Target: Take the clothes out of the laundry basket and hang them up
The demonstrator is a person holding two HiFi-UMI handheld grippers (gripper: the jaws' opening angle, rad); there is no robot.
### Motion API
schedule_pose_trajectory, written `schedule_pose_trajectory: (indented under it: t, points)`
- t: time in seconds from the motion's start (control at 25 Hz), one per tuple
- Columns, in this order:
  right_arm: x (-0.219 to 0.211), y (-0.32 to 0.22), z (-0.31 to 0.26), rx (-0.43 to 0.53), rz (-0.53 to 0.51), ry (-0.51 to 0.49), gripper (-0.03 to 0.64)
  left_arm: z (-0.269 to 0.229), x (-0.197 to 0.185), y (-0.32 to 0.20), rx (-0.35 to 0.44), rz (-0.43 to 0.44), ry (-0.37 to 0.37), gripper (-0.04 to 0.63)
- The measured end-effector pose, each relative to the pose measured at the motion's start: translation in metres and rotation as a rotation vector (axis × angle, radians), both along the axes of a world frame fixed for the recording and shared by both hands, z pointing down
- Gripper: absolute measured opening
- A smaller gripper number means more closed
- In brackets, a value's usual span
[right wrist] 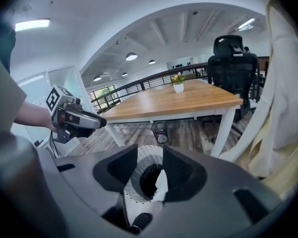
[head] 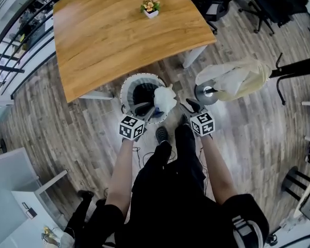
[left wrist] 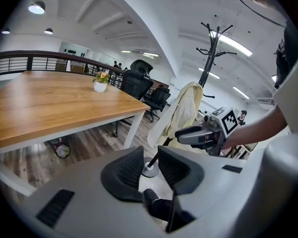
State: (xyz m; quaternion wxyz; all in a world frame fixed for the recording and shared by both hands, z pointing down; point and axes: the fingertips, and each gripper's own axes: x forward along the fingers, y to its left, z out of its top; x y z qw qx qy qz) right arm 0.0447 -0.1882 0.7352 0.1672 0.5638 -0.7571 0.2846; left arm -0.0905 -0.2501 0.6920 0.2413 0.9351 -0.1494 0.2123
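Loosely, crumpled white garment (head: 165,98) drapes ribbed basket (head: 127,88); left tool (left wrist: 150,157), right tool (right wrist: 150,155) agape.

Black clothing (head: 168,195), dark shoe (head: 161,134), white-striped sleeve (head: 246,230)

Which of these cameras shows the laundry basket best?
The head view: it looks straight down into the laundry basket, white cloth draped over its rim. The right gripper view shows only a strip of it between its jaws; the left gripper view misses it.
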Motion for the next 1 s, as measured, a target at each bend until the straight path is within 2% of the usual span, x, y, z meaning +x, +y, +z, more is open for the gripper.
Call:
schedule_pose_trajectory:
  t: [0.36,0.56,1.0]
  points:
    - [-0.003,-0.005,0.087,-0.098,-0.035,-0.031,0.170,0.084,0.012,-0.004,-0.103,-0.026,-0.036,0.101]
    - [-0.010,-0.013,0.132,-0.126,-0.054,-0.062,0.169,0.127,0.020,-0.007,-0.134,-0.051,-0.054,0.101]
    - [-0.012,-0.017,0.247,-0.252,-0.081,-0.090,0.170,0.255,0.027,0.004,-0.236,-0.017,-0.172,0.101]
